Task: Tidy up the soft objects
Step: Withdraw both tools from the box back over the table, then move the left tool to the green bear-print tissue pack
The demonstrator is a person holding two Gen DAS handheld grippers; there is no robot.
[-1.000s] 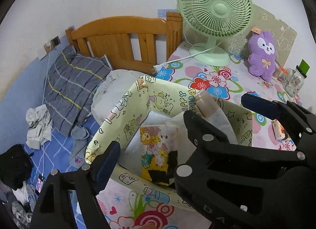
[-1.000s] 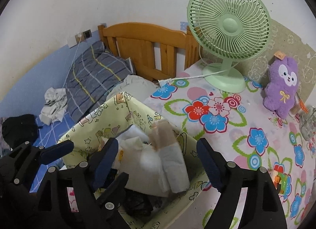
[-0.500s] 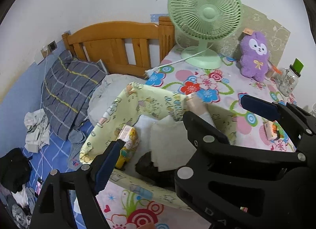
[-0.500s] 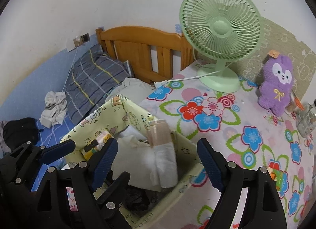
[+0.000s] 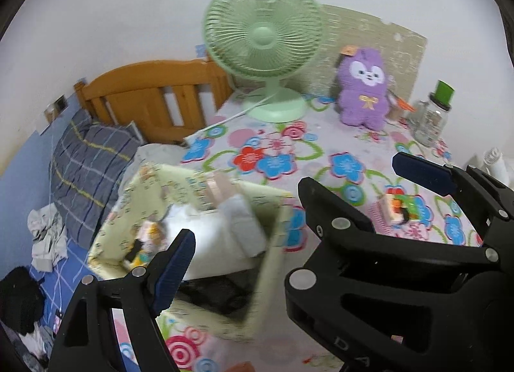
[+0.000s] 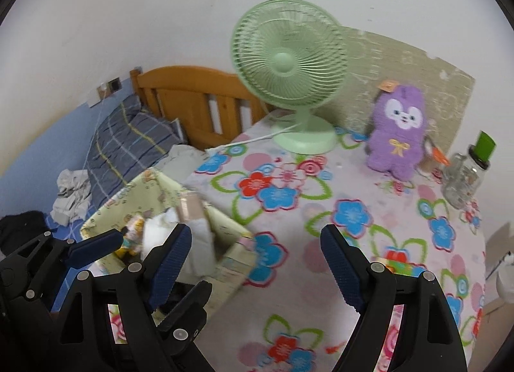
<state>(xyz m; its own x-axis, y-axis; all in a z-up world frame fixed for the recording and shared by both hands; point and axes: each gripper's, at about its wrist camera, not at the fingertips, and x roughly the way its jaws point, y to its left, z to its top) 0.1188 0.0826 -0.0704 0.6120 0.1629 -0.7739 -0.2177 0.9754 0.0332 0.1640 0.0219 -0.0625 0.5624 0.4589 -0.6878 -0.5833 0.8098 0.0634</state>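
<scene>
1. Left gripper (image 5: 292, 202) has its jaws wide apart with nothing between them; it hangs above the near edge of the table, over the storage box.
2. Right gripper (image 6: 255, 261) is also spread wide and holds nothing; its blue pads (image 6: 170, 259) sit above bare tablecloth, just right of the box.
3. In the left wrist view, the right gripper's body fills the near right; in the right wrist view, the left gripper (image 6: 64, 256) shows at the near left.
4. Pale yellow cartoon-print fabric box (image 5: 141, 198) sits at the near left corner of the table, by the bed. It holds white folded cloths (image 5: 244, 227), a pinkish roll (image 5: 218, 186), a small yellow printed item (image 5: 144, 240) and something dark at the near end.
5. Purple plush bunny (image 6: 396, 137) sits upright at the far right of the table, against a beige patterned board (image 6: 449, 83), well apart from the box and both grippers.
6. Green desk fan (image 6: 289, 64) stands at the far side, left of the plush; its white cord runs left toward the bed.
7. Clear glass jar with green lid (image 6: 465, 173) stands right of the plush.
8. Floral tablecloth (image 6: 305, 243) covers the table; a small colourful packet (image 5: 401, 208) lies on it near right.
9. Left of the table: wooden headboard (image 5: 154, 96), plaid grey pillow (image 5: 86, 160), crumpled white cloth (image 5: 45, 237) on blue sheet.
10. Both views are motion-blurred.
</scene>
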